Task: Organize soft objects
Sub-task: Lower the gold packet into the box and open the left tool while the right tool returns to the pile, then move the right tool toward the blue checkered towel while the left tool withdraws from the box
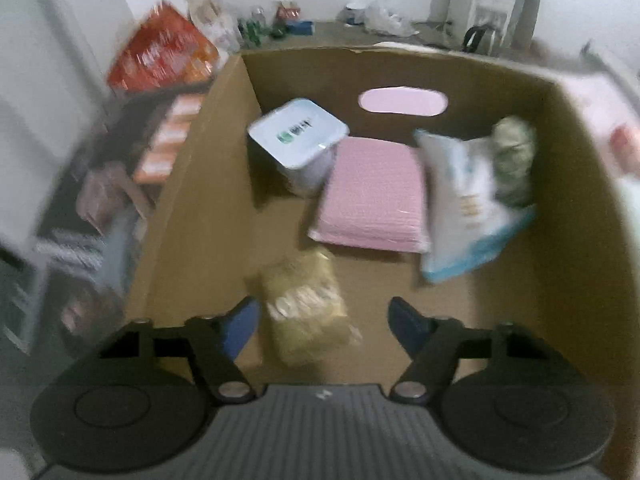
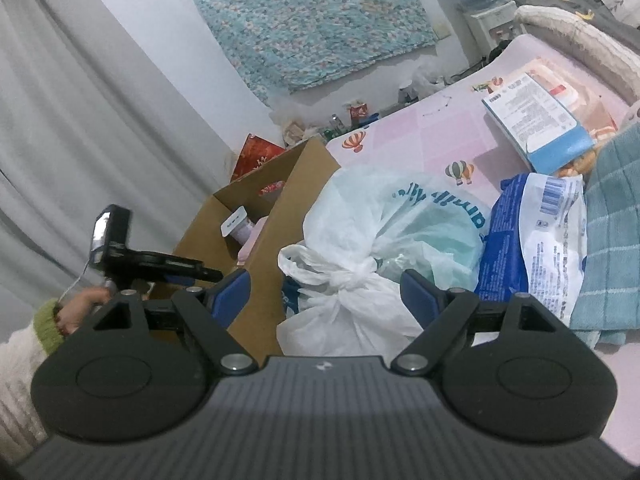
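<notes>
Left gripper hangs over a cardboard box, fingers apart astride a yellow packet; right gripper, fingers apart, frames a knotted white bag.

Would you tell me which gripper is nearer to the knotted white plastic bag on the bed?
Right. The right gripper has the white plastic bag between its open fingers; the left gripper is over the cardboard box beside it.
</notes>
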`<state>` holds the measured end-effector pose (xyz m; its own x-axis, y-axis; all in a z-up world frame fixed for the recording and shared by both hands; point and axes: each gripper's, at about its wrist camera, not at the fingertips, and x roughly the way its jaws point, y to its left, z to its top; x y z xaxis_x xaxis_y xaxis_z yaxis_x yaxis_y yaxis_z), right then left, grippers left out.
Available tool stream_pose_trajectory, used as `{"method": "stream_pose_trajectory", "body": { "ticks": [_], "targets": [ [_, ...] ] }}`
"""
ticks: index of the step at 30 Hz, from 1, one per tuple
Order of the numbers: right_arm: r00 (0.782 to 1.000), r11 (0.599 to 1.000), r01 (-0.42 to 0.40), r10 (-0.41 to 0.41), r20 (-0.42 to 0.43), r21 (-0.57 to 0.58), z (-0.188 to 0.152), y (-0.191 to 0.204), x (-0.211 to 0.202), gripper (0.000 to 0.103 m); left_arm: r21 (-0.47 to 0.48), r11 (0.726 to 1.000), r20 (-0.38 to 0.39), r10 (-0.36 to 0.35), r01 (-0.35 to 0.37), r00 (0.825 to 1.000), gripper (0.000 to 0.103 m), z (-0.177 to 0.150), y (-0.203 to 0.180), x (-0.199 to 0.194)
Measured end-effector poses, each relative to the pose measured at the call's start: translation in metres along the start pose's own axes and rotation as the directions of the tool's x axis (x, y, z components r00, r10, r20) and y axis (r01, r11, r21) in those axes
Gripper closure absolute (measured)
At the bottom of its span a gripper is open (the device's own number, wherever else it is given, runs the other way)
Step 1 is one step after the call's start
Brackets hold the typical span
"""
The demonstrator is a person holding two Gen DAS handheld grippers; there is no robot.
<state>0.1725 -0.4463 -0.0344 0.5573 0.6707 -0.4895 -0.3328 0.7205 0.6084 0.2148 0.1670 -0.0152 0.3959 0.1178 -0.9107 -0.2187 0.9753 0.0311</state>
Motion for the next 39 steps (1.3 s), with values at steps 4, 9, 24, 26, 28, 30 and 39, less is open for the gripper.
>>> {"method": "stream_pose_trajectory", "body": {
  "ticks": [4,9,24,26,28,30,39],
  "targets": [
    [1.0,1.0,-0.006,0.006,-0.008,0.013,-0.001,-0.001,0.005,0.021,-0.143,0.98,-0.128,-0.16,0.141,0.979,0.043,-0.011,0.009,0.01],
    [1.0,0.999,-0.014,0.014,-0.02,0.035,-0.003,-0.002,0.011,0.021,-0.19,0.979,-0.201,-0.114,0.075,0.973,0.046,-0.016,0.013,0.038],
    [0.998,0.993,0.02,-0.012,-0.063,0.12,-0.018,-0.031,0.022,0.021,-0.256,0.967,-0.116,-0.036,0.005,0.993,0.039,0.002,0.014,0.058],
    [0.998,0.992,0.02,-0.012,-0.064,0.126,-0.019,-0.033,0.023,0.021,-0.258,0.966,-0.102,-0.033,0.006,0.994,0.038,0.007,0.012,0.059],
    [0.998,0.992,0.022,-0.014,-0.063,0.128,-0.019,-0.033,0.023,0.021,-0.257,0.967,-0.092,-0.032,0.007,0.995,0.036,0.006,0.012,0.058],
    [0.998,0.991,0.022,-0.014,-0.062,0.129,-0.019,-0.034,0.021,0.021,-0.259,0.966,-0.084,-0.035,0.012,0.996,0.035,0.007,0.014,0.055],
    [0.999,0.991,0.019,-0.013,-0.046,0.134,-0.02,-0.031,0.012,0.021,-0.133,0.988,-0.015,-0.083,0.08,0.996,0.031,-0.012,-0.002,-0.003]
  ]
}}
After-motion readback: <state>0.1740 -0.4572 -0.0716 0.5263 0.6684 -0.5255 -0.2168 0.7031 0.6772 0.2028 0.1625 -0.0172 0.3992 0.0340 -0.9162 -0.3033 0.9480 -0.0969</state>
